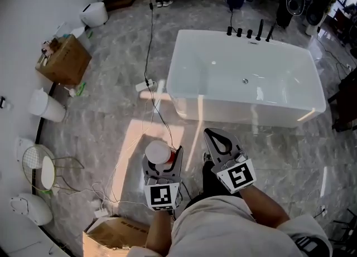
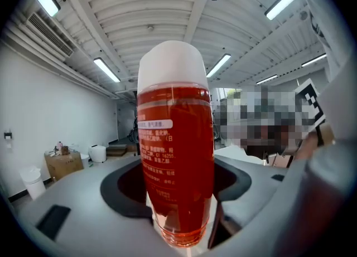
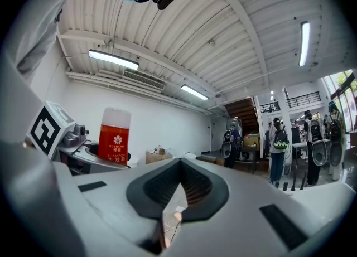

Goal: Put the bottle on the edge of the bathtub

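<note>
A red bottle [image 1: 158,154] with a white cap stands upright between the jaws of my left gripper [image 1: 163,159], which is shut on its lower body. Up close, the bottle [image 2: 175,155] fills the left gripper view, its base down between the dark pads of the left gripper [image 2: 178,190]. My right gripper [image 1: 212,135] is held beside it to the right, shut with nothing in it. From the right gripper [image 3: 175,192] the bottle [image 3: 114,137] shows at the left. The white bathtub [image 1: 240,104] lies on the floor ahead, its near edge a little beyond both grippers.
Black taps [image 1: 249,32] stand on the tub's far edge. A cable [image 1: 149,55] runs over the marble floor left of the tub. Cardboard boxes [image 1: 62,59], white bins [image 1: 44,105] and a wire stand [image 1: 44,168] line the left wall. People [image 3: 279,139] stand in the distance.
</note>
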`<action>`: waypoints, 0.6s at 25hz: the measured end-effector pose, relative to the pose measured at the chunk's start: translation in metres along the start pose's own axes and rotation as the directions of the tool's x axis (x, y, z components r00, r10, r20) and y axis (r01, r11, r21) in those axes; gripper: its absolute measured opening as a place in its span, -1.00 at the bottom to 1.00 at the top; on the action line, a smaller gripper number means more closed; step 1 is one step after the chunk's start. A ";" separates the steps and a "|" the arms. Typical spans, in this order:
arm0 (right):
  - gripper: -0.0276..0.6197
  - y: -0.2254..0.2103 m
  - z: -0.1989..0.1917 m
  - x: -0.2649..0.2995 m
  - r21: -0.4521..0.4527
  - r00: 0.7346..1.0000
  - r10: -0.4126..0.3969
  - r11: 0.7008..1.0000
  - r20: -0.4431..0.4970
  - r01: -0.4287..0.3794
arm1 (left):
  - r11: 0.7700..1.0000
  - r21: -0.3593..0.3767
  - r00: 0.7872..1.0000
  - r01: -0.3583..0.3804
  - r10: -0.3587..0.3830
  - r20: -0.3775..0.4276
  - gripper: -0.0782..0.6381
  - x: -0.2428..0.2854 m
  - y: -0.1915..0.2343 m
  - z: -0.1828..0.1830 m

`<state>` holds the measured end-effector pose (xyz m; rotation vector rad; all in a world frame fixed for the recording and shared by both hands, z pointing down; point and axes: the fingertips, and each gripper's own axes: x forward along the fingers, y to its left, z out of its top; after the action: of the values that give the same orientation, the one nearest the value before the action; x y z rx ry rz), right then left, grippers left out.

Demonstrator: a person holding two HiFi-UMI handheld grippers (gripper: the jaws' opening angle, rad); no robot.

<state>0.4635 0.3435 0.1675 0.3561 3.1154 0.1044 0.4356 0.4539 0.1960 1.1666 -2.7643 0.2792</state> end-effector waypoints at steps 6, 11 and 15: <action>-0.90 -0.058 -0.005 0.061 0.024 1.000 0.010 1.000 -0.013 -0.010 | 0.999 0.009 0.999 -0.032 0.032 -0.013 0.08 0.068 0.034 0.016; -0.90 -0.089 -0.002 0.118 0.012 0.999 0.042 0.999 0.019 -0.042 | 0.999 -0.001 0.999 -0.045 0.045 -0.017 0.08 0.120 0.057 0.025; -0.90 -0.097 -0.018 0.148 0.016 0.995 0.092 0.996 -0.023 -0.092 | 0.998 -0.033 0.998 -0.050 0.049 -0.035 0.08 0.150 0.066 0.019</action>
<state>0.2974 0.2818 0.1795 0.5022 3.1245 0.0868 0.2839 0.3907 0.1979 1.0764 -2.7600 0.2537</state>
